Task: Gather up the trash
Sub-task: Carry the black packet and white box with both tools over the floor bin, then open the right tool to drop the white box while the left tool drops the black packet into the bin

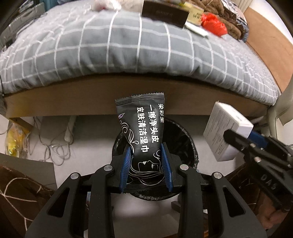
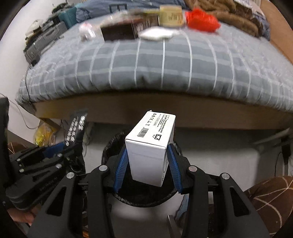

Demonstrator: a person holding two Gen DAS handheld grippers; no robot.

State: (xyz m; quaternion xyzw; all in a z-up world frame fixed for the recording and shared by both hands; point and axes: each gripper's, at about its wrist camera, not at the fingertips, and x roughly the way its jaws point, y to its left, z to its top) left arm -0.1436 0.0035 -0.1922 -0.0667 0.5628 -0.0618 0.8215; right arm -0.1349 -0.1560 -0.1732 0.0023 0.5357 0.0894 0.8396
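Both loads hang over the black-lined bin (image 1: 185,139), the left gripper (image 1: 146,164) pinching a black wipe packet (image 1: 142,131), the right gripper (image 2: 148,164) clamping a white box (image 2: 150,146); next, probably, jaws release

Grey checked quilt (image 1: 128,55) on a wooden bed frame (image 1: 91,98), tangled cables (image 1: 55,144) on the floor beneath

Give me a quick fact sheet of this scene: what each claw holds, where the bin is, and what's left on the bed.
left gripper: shut on black sachet
right gripper: shut on white box
bin: black-lined, on the floor by the bed, under both grippers
bed: grey checked cover
still on the bed: dark box, red wrapper, other blurred items
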